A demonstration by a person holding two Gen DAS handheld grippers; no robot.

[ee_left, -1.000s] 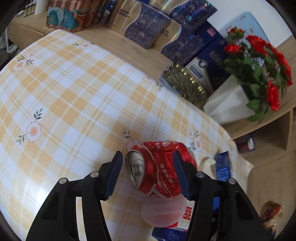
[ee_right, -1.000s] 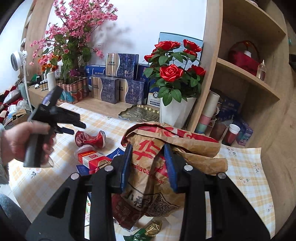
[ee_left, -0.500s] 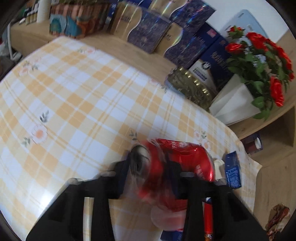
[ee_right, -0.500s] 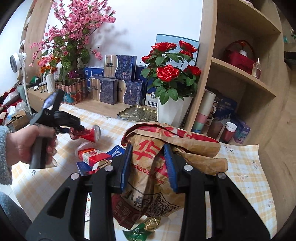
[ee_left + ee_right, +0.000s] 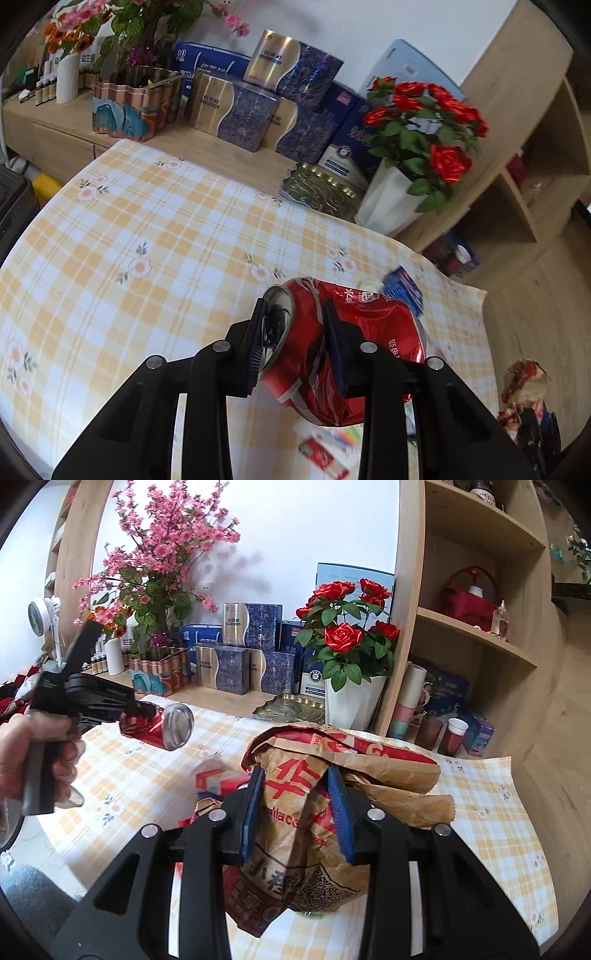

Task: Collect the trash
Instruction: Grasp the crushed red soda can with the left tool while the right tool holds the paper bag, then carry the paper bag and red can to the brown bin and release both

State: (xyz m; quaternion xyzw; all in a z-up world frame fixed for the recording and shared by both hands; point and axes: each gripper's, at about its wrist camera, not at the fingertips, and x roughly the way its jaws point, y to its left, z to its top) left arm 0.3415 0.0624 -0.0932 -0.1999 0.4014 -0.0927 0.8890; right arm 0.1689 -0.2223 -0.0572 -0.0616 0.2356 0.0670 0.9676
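Blurring hides trash under the crushed can (image 5: 343,354).

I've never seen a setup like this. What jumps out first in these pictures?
A crushed red can is pinched in the left gripper, lifted above the checked tablecloth. The right gripper clamps a crumpled brown paper bag at the table's near edge. Behind it, red roses stand in a white pot.

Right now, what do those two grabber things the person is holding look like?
Both are black plastic. The left gripper and right gripper each have two angular black fingers with round silver bolts and ribbed dark-blue pads. From the right wrist view, the left one has a black pistol-style handle, gripped by a hand. No cables show.
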